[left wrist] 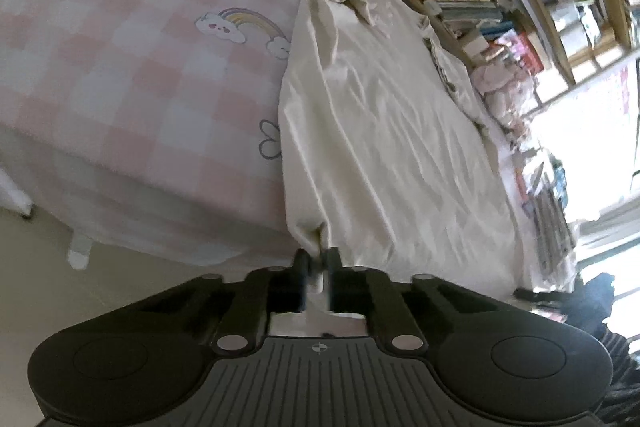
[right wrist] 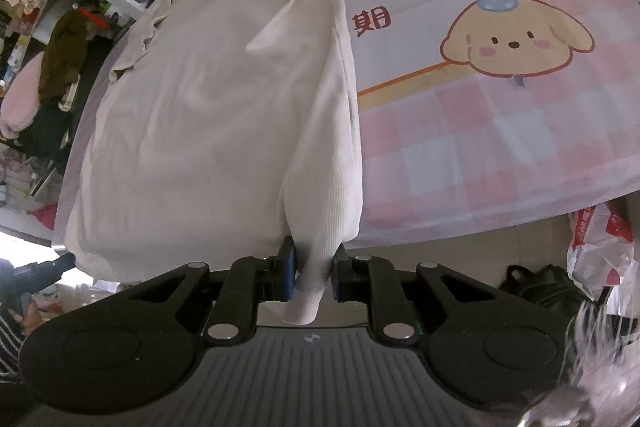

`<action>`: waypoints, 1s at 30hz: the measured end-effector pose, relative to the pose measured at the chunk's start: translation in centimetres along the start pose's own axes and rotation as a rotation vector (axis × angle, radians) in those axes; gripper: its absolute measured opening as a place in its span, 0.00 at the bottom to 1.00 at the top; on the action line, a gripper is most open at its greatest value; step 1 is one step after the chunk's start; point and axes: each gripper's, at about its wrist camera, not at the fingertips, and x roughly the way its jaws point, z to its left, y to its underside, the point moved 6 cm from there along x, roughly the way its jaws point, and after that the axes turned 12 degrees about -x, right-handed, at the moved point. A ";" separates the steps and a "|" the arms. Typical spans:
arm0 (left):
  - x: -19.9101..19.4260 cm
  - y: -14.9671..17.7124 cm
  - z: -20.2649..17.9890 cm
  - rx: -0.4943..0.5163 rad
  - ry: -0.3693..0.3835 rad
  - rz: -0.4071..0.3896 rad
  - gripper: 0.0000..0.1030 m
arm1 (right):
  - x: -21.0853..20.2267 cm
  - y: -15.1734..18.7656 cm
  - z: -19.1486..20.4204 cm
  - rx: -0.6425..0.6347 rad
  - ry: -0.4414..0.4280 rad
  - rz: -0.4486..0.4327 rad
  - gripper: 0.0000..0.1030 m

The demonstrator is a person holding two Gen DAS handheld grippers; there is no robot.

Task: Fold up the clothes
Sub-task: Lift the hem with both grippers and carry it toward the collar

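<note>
Cream garment [left wrist: 380,131] on pink bed [left wrist: 132,75]; left claw [left wrist: 318,267], right claw [right wrist: 314,269] each pinch hem; far collar blurred.

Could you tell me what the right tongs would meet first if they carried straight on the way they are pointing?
The right tongs already pinch the cream garment; straight ahead they would likely push into its bunched folded edge, lying on the pink bedsheet.
</note>
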 end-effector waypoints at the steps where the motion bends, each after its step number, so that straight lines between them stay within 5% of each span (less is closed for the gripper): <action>1: 0.0 0.1 -0.2 0.020 -0.026 -0.004 0.04 | 0.0 0.0 0.1 -0.002 0.005 -0.001 0.14; 5: 0.2 0.6 -1.0 0.069 -0.075 0.005 0.03 | -0.4 0.0 0.4 -0.014 0.026 -0.005 0.10; 14: -0.4 4.2 -0.5 0.102 -0.035 0.126 0.03 | -2.9 2.1 0.1 -0.010 0.043 0.012 0.08; 25: -4.4 5.5 -2.3 0.005 0.206 0.124 0.03 | -6.4 9.5 0.2 0.097 -0.020 0.116 0.08; 30: -6.4 5.6 -3.3 -0.037 0.323 0.108 0.03 | -10.1 5.5 3.1 0.126 -0.204 -0.133 0.08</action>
